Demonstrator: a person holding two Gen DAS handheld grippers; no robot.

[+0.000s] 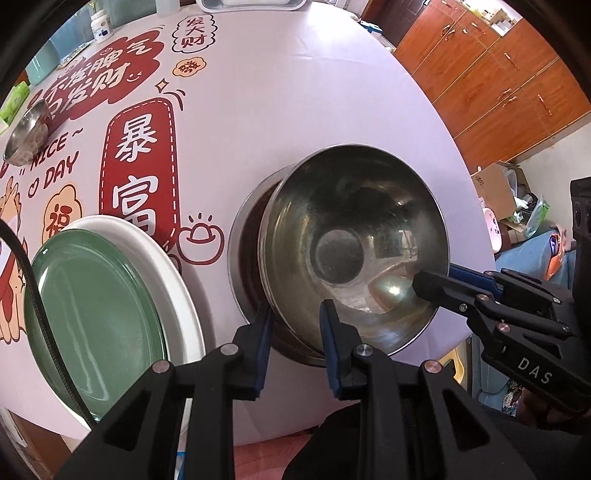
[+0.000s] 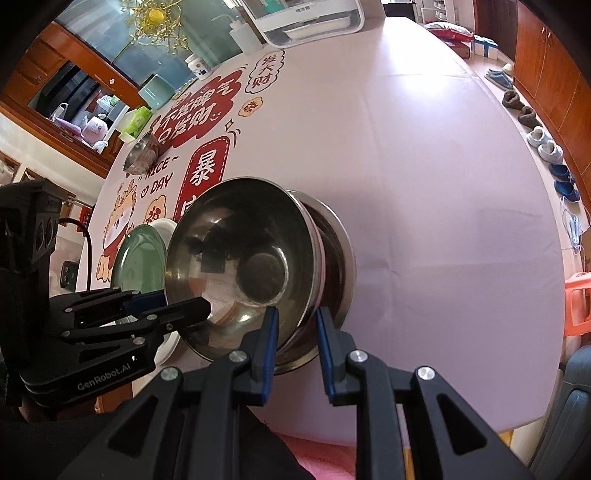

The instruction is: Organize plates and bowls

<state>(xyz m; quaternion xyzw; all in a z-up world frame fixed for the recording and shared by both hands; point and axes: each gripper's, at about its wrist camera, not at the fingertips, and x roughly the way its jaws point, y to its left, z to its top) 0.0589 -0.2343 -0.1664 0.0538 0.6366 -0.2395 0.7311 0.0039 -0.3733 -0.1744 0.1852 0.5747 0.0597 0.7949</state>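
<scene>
At the bottom of the left wrist view, the left gripper straddles the near rim of a steel bowl: one blue pad sits outside the wall, the other inside the hollow. The jaws stand narrowly apart and look clamped on that rim, though the exact contact is hidden behind the fingers. The right gripper does the same in the right wrist view, one finger inside and one outside the same bowl, pinching its edge. Each gripper also shows in the other's camera, at the lower right of the left view and the lower left of the right view, gripping the bowl's rim from the side.

The held bowl sits tilted in a second, wider steel bowl beneath it, at the centre of both views; how deeply it is nested cannot be made out, as the upper bowl covers most of the lower one.

At the lower left of the left view, a green plate lies on a white plate, both cut off by a black cable and the gripper body.

Farther off, at the upper left, a small steel bowl stands on the printed tablecloth. A metal tray at the top edge is cropped by the frame.
</scene>
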